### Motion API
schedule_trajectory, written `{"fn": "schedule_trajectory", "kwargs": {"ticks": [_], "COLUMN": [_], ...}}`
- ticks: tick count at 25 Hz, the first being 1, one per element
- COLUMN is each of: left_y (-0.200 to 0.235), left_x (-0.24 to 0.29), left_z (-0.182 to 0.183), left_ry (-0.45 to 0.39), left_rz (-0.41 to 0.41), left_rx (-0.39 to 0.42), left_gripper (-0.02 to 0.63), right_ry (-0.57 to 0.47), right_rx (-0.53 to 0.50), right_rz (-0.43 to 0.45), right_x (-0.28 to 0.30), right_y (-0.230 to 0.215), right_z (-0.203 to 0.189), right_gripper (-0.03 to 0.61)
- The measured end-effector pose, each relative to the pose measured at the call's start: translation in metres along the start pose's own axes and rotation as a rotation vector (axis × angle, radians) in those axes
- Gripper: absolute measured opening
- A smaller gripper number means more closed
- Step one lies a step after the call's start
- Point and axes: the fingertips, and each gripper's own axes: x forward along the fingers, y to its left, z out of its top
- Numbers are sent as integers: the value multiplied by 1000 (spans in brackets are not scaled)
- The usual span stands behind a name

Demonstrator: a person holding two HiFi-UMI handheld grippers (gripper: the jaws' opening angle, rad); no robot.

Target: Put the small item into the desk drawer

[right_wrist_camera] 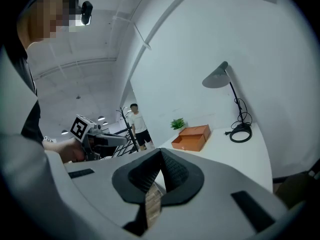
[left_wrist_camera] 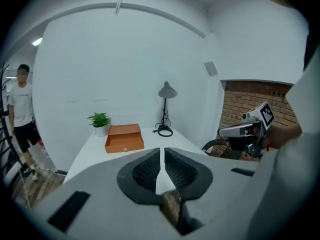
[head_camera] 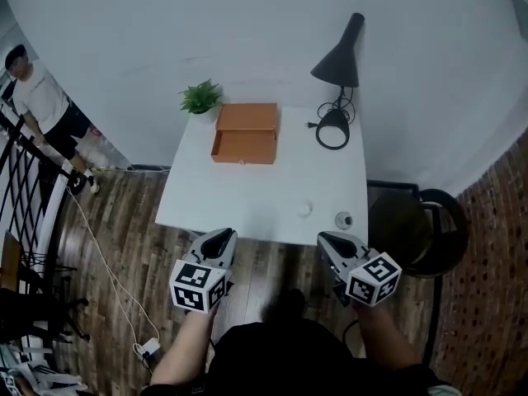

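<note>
An orange desk drawer box (head_camera: 244, 133) sits at the back of the white desk (head_camera: 247, 196), its lower drawer pulled out toward me. A small pale round item (head_camera: 304, 209) and a small grey round item (head_camera: 343, 219) lie near the desk's front right. My left gripper (head_camera: 221, 238) hovers shut at the front edge, empty. To its right my right gripper (head_camera: 328, 240) is also shut and empty, just short of the grey item. The left gripper view shows the shut jaws (left_wrist_camera: 161, 160) aimed at the box (left_wrist_camera: 124, 138). The right gripper view shows its jaws (right_wrist_camera: 160, 170) closed.
A potted plant (head_camera: 200, 97) stands left of the box and a black lamp (head_camera: 338, 64) with its cable at the back right. A dark chair (head_camera: 421, 225) is right of the desk. A person (head_camera: 41, 106) stands at far left by a black rack. A cable runs over the wood floor.
</note>
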Motion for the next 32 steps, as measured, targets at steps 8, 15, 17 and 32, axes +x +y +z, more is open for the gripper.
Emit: {"fn": "schedule_trajectory", "kwargs": {"ticks": [8, 15, 17, 32], "left_y": [10, 47, 57, 142], "left_x": [17, 31, 35, 80], "left_z": [-7, -1, 8, 27], "left_ry": [27, -14, -31, -37], "left_rz": [13, 1, -7, -84], "left_rx": [-22, -64, -62, -56], "left_gripper": [35, 35, 35, 35], "right_ry": [67, 108, 106, 186], "right_rx": [-5, -43, -51, -74], "right_rz": [70, 74, 57, -50], "right_x": [20, 51, 61, 146], "right_y": [0, 3, -1, -21], "right_z": [-14, -4, 4, 1], "right_gripper": [3, 3, 4, 97]}}
